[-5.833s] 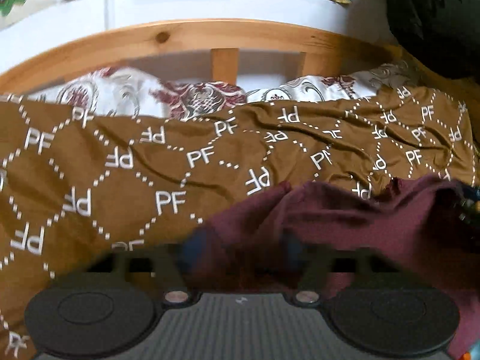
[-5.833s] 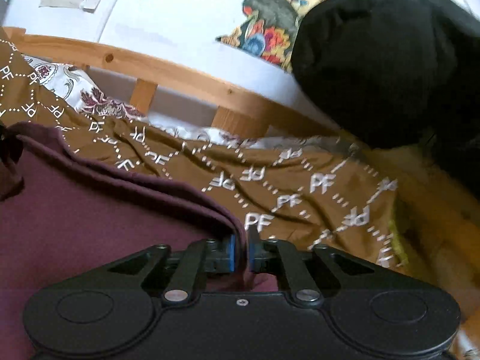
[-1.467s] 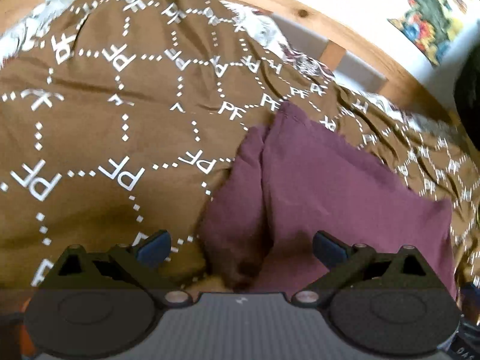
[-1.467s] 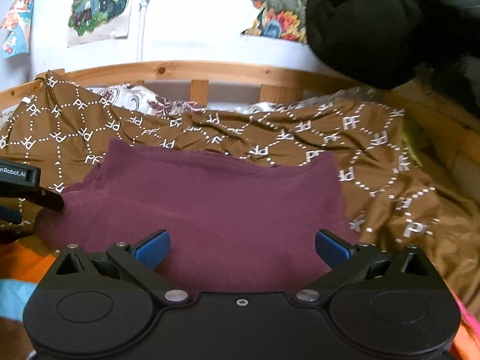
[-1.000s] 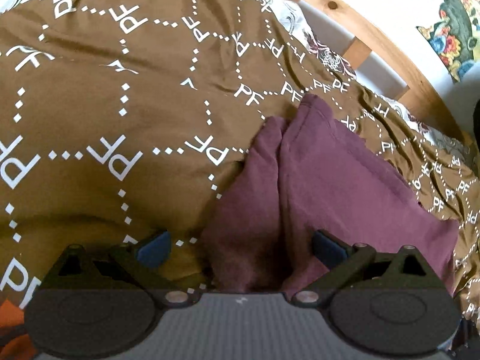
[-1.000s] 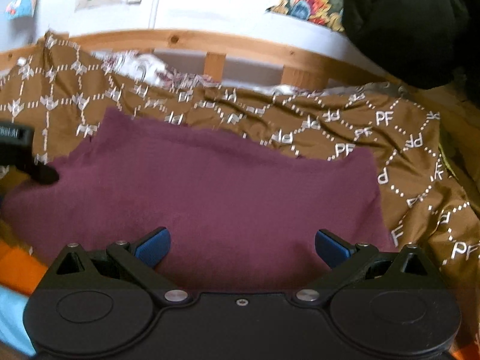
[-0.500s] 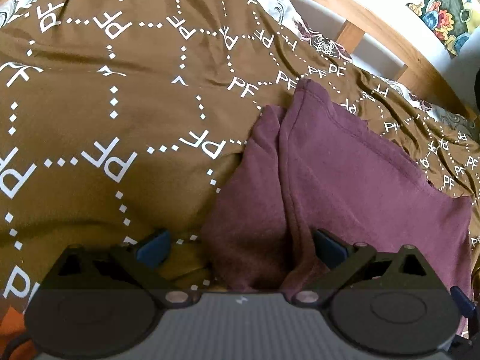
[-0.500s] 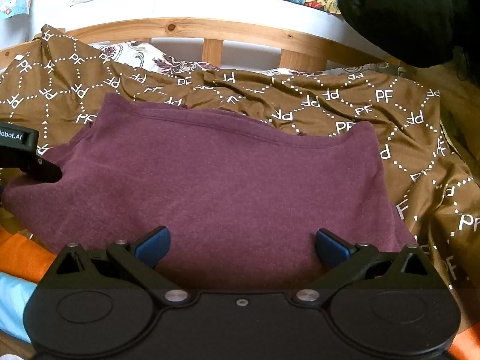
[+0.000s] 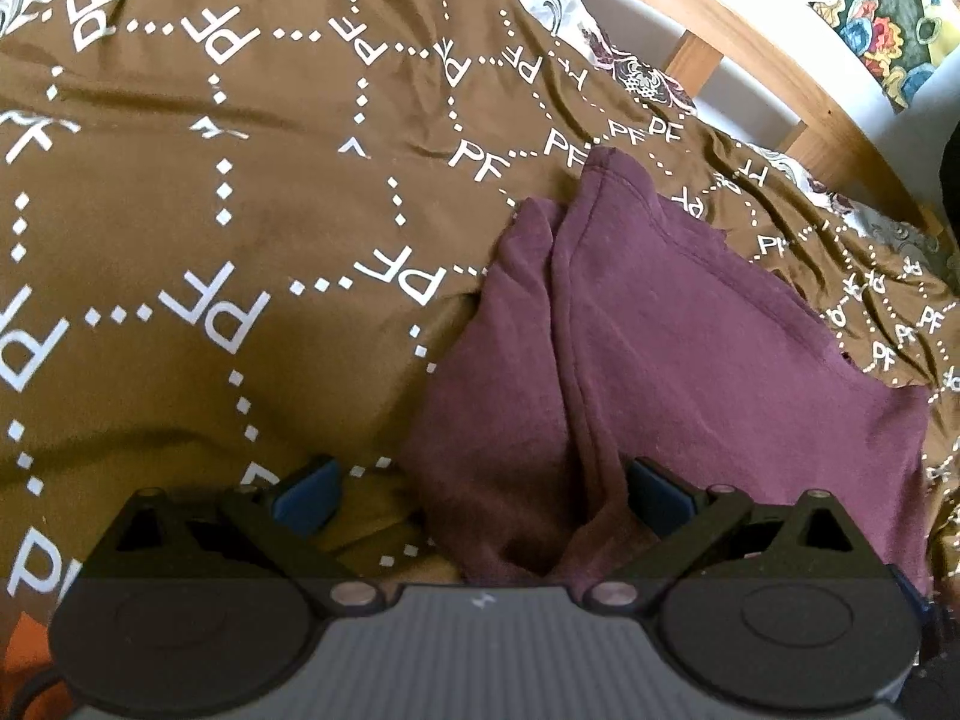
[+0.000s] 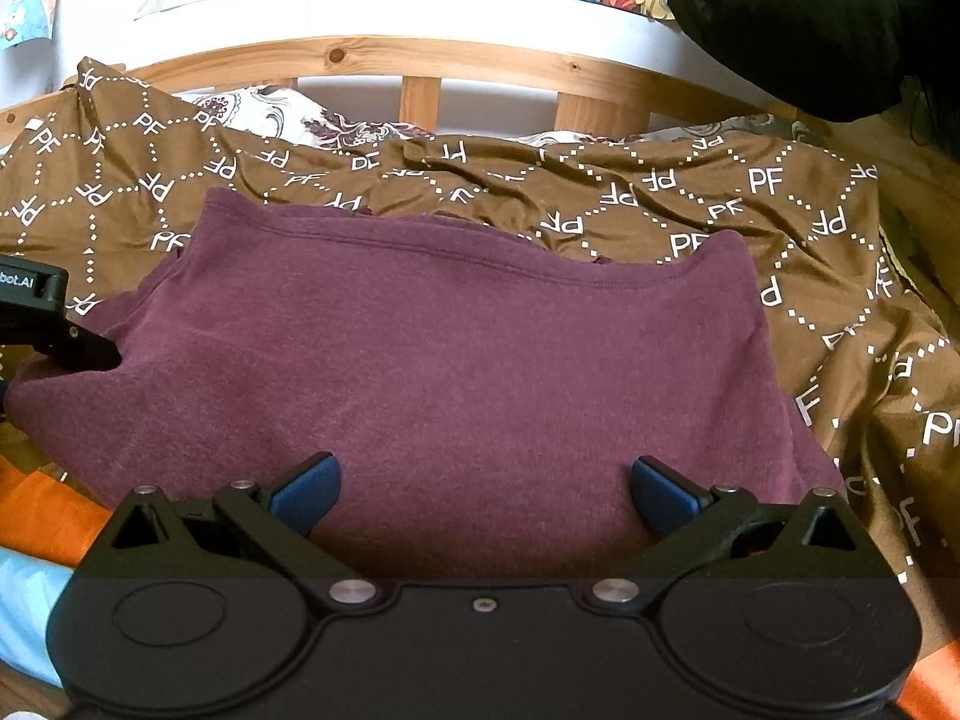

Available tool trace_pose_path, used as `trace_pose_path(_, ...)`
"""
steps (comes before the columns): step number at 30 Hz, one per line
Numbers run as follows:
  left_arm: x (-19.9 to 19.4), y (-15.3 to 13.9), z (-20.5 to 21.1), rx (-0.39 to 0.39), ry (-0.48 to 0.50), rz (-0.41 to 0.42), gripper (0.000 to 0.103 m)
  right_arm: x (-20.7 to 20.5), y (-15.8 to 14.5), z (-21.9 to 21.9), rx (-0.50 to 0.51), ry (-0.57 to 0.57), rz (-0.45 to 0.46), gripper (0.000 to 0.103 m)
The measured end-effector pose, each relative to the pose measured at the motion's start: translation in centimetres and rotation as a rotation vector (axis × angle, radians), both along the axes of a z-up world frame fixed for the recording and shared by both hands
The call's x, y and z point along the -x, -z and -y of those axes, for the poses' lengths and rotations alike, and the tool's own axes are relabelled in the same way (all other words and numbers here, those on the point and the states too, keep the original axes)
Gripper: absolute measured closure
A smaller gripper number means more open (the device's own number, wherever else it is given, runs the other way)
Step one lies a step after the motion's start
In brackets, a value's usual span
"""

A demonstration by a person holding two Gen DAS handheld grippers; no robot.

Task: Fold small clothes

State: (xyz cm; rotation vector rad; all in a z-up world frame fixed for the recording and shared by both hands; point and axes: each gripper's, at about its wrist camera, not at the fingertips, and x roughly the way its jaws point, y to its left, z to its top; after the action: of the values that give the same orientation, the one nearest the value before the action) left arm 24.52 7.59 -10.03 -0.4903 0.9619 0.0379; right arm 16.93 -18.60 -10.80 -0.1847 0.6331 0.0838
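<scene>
A maroon garment [image 10: 456, 372] lies spread flat on the brown patterned bedspread [image 10: 780, 210], hem toward the far side. In the left wrist view the same maroon garment [image 9: 690, 372] shows its left edge doubled into a narrow fold. My left gripper [image 9: 480, 489] is open over that near-left corner, blue pads on either side of the folded edge, nothing clamped. My right gripper [image 10: 483, 486] is open above the garment's near edge, holding nothing. The left gripper's black body [image 10: 42, 324] shows at the left edge of the right wrist view, against the garment's left corner.
A wooden bed rail [image 10: 420, 60] runs along the far side with patterned pillows [image 10: 264, 111] under it. A black bundle [image 10: 828, 18] sits at the upper right. Orange cloth [image 10: 42, 516] and light blue cloth [image 10: 24, 606] lie at the near left.
Both grippers have let go of the garment since the earliest frames; it now lies flat. Over the last second both views shift slightly and both grippers stay open.
</scene>
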Motion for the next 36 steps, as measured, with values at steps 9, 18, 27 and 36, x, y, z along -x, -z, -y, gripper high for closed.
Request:
trace_pose_path(9,0.3,-0.3,0.1,0.046,0.024,0.039,0.036,0.0,0.0,0.0,-0.002,0.0,0.0,0.0)
trace_pose_path(18,0.4,-2.3,2.1,-0.052,0.137,0.11,0.085,0.0,0.0,0.1,-0.002,0.0,-0.002,0.0)
trace_pose_path(27,-1.3,-9.6,6.5,-0.191,0.295,0.186,0.09,0.6,-1.4,1.1,-0.048,-0.004,0.008,0.0)
trace_pose_path(36,-0.5,-15.7,18.3,-0.305,0.551,0.334,0.091,1.3,-4.8,6.3,-0.11,0.16,0.122,0.0)
